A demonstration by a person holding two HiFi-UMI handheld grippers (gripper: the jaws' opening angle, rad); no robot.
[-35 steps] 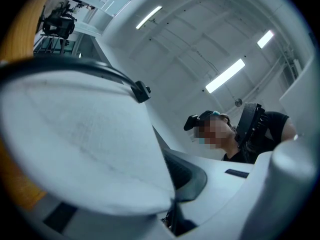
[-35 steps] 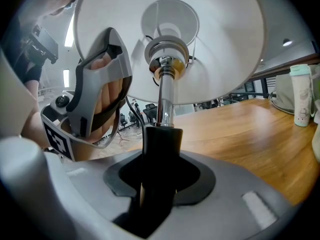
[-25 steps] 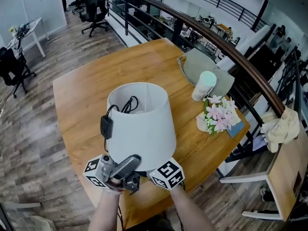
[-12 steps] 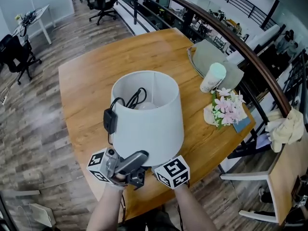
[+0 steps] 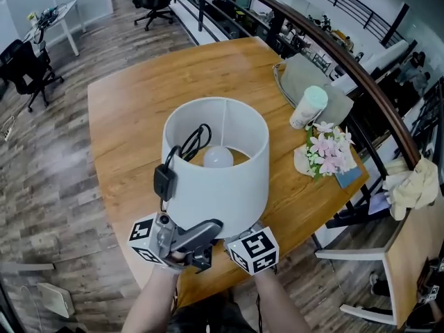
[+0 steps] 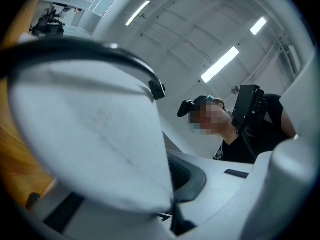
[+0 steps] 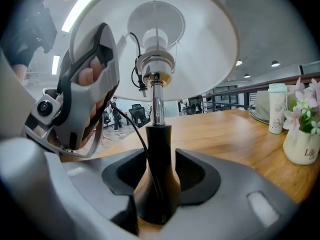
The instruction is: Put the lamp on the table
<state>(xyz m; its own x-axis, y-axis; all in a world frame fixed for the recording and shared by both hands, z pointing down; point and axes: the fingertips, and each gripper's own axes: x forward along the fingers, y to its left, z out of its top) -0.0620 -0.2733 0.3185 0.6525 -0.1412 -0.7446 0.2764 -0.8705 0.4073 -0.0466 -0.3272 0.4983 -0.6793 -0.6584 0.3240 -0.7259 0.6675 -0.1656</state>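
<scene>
The lamp stands on the wooden table [image 5: 132, 109] close to its near edge, its white shade [image 5: 218, 186] upright with the bulb [image 5: 218, 158] showing through the top. A black cord with an inline switch [image 5: 164, 181] hangs down the shade's left side. My right gripper [image 7: 159, 178] is open, and the lamp's black base [image 7: 156, 154] stands between its jaws with a small gap on each side. My left gripper [image 5: 207, 230] reaches up from below on the left and is shut on the shade's [image 6: 95, 134] lower rim. In the head view the shade hides both sets of jaws.
A pale lidded cup [image 5: 309, 107], a pot of pink flowers [image 5: 326, 155] and a grey tray [image 5: 305, 82] sit at the table's right side. A dark railing [image 5: 347, 68] runs behind them. The floor drops away just past the near table edge [image 5: 208, 290].
The lamp has come from a tilt to upright, so the bulb now shows through the shade's top. Both grippers have stayed at its foot.
</scene>
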